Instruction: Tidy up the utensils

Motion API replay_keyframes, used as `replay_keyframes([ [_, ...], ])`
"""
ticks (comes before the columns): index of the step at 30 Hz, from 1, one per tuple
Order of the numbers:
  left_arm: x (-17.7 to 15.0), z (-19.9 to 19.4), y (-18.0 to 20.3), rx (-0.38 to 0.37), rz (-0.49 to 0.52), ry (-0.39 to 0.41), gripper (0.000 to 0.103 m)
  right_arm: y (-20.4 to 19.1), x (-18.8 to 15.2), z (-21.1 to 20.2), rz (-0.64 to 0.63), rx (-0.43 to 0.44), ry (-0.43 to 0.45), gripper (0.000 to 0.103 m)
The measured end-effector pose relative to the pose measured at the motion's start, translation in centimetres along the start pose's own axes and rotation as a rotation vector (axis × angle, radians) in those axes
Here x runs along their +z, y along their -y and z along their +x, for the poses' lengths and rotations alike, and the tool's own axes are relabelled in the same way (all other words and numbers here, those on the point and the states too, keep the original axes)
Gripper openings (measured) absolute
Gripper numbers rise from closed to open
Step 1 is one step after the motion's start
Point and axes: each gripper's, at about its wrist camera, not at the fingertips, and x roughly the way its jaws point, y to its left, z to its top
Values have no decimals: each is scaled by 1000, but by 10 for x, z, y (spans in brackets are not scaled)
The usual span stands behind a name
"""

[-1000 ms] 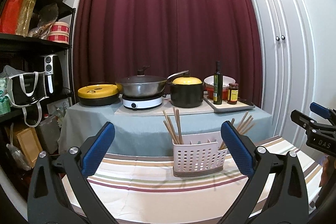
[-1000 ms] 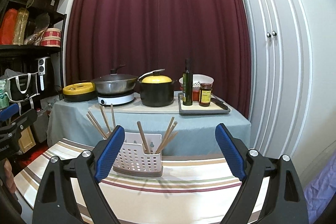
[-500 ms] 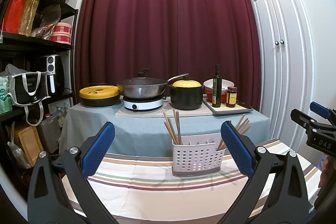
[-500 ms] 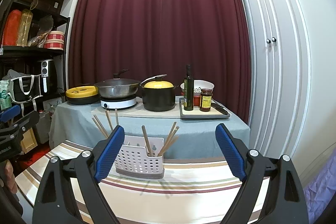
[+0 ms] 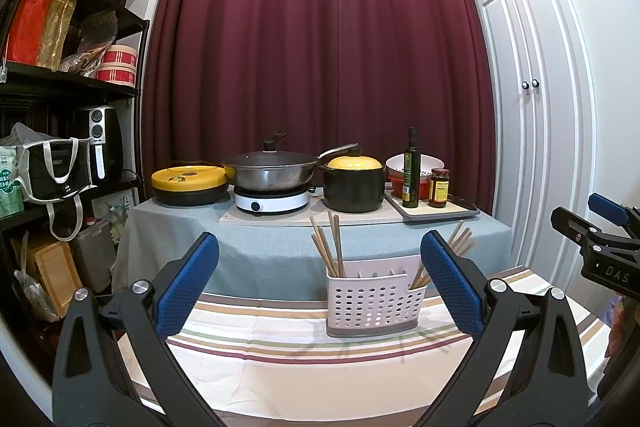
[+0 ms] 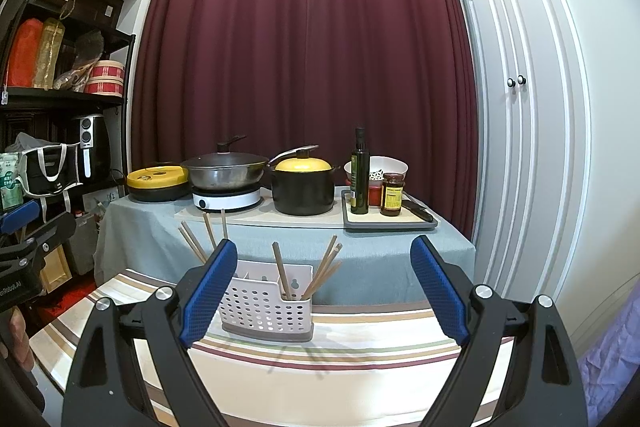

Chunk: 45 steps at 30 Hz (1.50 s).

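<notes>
A white perforated utensil caddy (image 5: 374, 303) (image 6: 266, 311) stands on the striped tablecloth (image 5: 304, 359) (image 6: 360, 347). Several wooden chopsticks (image 5: 330, 247) (image 6: 326, 267) lean upright in its end compartments. My left gripper (image 5: 320, 283) hangs open above the near table, short of the caddy, with nothing between its blue pads. Open and empty as well, my right gripper (image 6: 324, 291) frames the caddy's right part from the near side. The right gripper's body (image 5: 600, 247) shows at the right edge of the left wrist view.
Behind stands a grey-clothed table (image 5: 260, 247) with a yellow-lidded pan (image 5: 188, 183), a wok on a hob (image 5: 272, 175), a black pot (image 5: 354, 179), an oil bottle (image 5: 411, 167) and a jar (image 5: 439, 187). Black shelving (image 5: 60, 87) is at the left, white cupboard doors (image 5: 536, 147) at the right.
Both cameras have tilted up or risen slightly; the caddy and tables sit lower in each view. Both grippers stay open and empty.
</notes>
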Motion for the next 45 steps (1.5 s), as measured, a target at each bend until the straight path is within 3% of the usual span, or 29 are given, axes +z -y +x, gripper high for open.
replay_keyframes([
  [34, -5, 14, 18, 10, 42, -26, 99, -5, -8, 4, -5, -1, -24, 86],
  [45, -7, 29, 6, 8, -8, -53, 99, -3, -11, 15, -3, -1, -46, 86],
])
